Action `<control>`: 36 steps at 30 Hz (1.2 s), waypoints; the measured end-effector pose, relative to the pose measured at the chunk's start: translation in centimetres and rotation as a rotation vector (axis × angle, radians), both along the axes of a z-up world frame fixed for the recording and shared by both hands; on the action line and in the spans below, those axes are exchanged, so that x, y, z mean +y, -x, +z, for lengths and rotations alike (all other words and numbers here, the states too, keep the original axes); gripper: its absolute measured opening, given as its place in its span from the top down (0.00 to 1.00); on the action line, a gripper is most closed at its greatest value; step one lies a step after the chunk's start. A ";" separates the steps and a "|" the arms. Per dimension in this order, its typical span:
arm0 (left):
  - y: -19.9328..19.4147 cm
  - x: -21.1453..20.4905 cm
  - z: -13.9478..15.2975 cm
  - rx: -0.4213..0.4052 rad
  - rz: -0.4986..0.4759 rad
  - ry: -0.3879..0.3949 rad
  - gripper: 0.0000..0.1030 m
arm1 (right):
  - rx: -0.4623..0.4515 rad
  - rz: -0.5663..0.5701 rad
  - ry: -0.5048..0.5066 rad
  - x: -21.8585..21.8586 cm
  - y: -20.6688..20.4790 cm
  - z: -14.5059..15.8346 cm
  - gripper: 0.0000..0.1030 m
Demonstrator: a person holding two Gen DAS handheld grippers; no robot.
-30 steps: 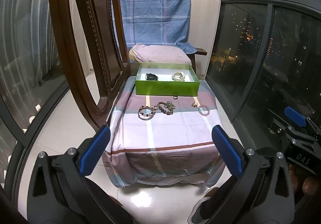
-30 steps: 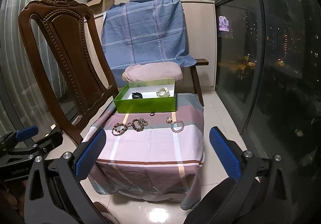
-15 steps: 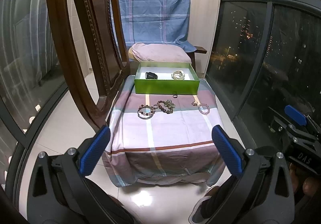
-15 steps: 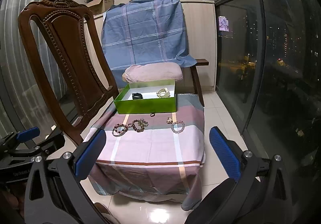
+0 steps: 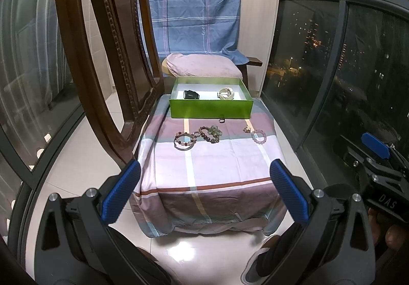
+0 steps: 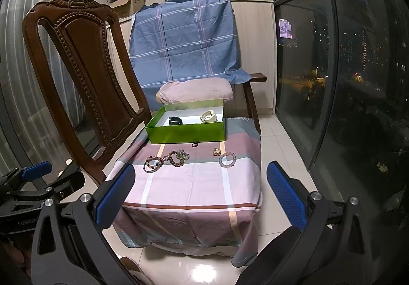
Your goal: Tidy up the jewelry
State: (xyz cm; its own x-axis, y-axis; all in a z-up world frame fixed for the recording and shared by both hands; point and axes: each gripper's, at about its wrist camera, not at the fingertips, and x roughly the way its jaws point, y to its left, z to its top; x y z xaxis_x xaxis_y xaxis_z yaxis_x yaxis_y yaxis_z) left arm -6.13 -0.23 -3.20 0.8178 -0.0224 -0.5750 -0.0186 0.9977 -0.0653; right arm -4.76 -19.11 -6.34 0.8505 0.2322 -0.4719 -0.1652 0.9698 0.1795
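A green box (image 5: 211, 107) (image 6: 186, 133) sits at the far end of a low cloth-covered table (image 5: 212, 164) (image 6: 189, 182). It holds a black item (image 5: 190, 94) and a cream bracelet (image 5: 227, 93). In front of it lie several bead bracelets: a dark one (image 5: 184, 141) at left, a cluster (image 5: 211, 132) in the middle, a pink one (image 5: 258, 137) (image 6: 227, 159) at right, and a small ring (image 5: 222, 120). My left gripper (image 5: 204, 191) and right gripper (image 6: 200, 193) are both open and empty, held short of the table's near edge.
A carved wooden chair (image 5: 107, 55) (image 6: 84, 80) stands close on the table's left. Behind the box are a pink cushion (image 5: 202, 66) and a blue cloth (image 5: 194, 14). Dark glass windows (image 5: 332, 67) run along the right. The floor is glossy tile.
Both grippers have drifted slightly forward towards the table, and the chair looms larger in the left wrist view. The jewelry has not moved.
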 end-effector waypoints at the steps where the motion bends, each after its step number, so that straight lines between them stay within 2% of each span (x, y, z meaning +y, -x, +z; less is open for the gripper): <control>1: 0.0 -0.1 0.0 0.000 0.000 -0.001 0.03 | -0.001 0.000 0.002 0.0 0.0 0.0 0.03; 15: -0.2 0.0 -0.2 0.010 -0.002 -0.005 0.03 | 0.008 0.000 0.002 0.1 -0.2 -0.2 0.03; 20: -1.3 0.5 -0.8 0.023 -0.004 0.000 0.03 | 0.030 -0.001 0.000 0.2 -0.9 -0.9 0.03; 23: -3.1 0.9 -1.3 0.029 -0.023 -0.005 0.08 | 0.044 -0.002 0.004 0.2 -1.5 -1.4 0.03; 25: -4.5 1.1 -1.8 0.042 -0.031 -0.008 0.15 | 0.059 -0.003 0.004 0.2 -2.3 -2.0 0.03; 29: -8.6 1.1 -3.3 0.077 -0.048 -0.033 0.21 | 0.096 -0.003 0.010 0.1 -4.1 -3.6 0.03; 36: -17.0 0.7 -8.2 0.198 -0.096 -0.122 0.45 | 0.168 0.005 0.014 -0.1 -8.6 -6.9 0.03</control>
State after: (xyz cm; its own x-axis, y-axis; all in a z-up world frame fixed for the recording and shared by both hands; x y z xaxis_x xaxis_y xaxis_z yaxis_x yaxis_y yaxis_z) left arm 10.88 0.52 -11.37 0.6864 -0.0154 -0.7270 0.0762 0.9958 0.0508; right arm 3.80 -19.20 -13.23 0.7582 0.2289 -0.6105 -0.1389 0.9716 0.1917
